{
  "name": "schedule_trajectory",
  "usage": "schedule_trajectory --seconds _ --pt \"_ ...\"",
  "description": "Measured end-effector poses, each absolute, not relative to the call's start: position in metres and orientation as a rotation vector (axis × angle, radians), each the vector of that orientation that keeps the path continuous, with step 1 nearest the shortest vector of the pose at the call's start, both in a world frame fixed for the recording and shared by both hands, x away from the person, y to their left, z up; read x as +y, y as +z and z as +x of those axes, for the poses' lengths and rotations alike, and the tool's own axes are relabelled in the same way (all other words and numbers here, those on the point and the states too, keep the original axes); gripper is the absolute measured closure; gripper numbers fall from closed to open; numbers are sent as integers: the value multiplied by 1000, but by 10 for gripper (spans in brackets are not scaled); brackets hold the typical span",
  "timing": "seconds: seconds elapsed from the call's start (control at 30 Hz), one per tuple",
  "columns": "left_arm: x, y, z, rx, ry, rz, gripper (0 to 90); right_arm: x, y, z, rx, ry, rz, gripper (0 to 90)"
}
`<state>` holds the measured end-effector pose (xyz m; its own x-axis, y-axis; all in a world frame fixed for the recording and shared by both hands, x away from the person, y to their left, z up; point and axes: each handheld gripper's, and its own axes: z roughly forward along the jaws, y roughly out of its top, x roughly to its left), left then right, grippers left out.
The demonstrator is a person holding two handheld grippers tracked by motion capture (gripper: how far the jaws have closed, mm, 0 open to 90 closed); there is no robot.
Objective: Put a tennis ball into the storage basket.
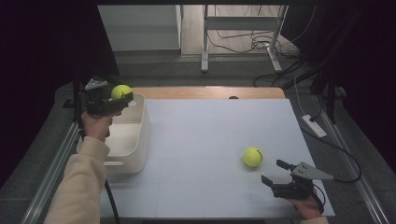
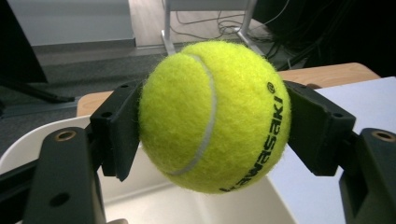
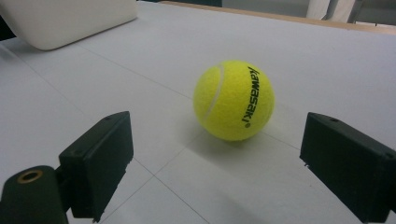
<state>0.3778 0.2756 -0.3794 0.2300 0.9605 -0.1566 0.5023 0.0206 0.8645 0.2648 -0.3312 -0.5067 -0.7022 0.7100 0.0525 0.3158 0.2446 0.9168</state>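
Note:
My left gripper [image 1: 122, 97] is shut on a yellow tennis ball [image 1: 120, 91] and holds it in the air over the far end of a white bin [image 1: 135, 140]. In the left gripper view the ball [image 2: 215, 116] is pinched between both black pads, with the bin's rim [image 2: 37, 135] below it. A second yellow tennis ball [image 1: 252, 157] rests on the white table top at the right. My right gripper [image 1: 275, 171] sits just in front of that ball, open. In the right gripper view this ball [image 3: 233, 100] lies a little beyond the two spread jaws, touching neither.
The white bin [image 3: 65, 21] stands at the table's left edge. The white sheet [image 1: 210, 154] covers the wooden table, whose far strip [image 1: 210, 92] is bare wood. Behind the table are desk legs [image 1: 204, 42], floor cables and a power strip [image 1: 314, 125].

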Motion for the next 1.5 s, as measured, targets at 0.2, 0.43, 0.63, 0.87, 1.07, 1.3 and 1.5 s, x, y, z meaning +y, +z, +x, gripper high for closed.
schedule_trajectory --seconds 0.2,0.43,0.63,0.87,1.07,1.3,1.5 --pt "283 -383 379 1428 653 1617 266 -332 -507 265 2144 1449 943 96" --pt "288 -389 382 1462 650 1631 266 -331 -507 265 2150 1444 940 96" --pt "290 -394 385 1494 623 1671 266 -332 -507 265 2146 1447 945 96" --pt "291 -402 389 1527 591 1710 266 -332 -507 265 2147 1448 943 96" --pt "291 -407 390 1541 568 1740 265 -332 -507 265 2151 1442 942 96" --pt "292 -405 389 1538 571 1724 264 -331 -507 265 2151 1442 942 96" --pt "291 -403 388 1530 579 1720 264 -331 -507 265 2153 1444 940 96"
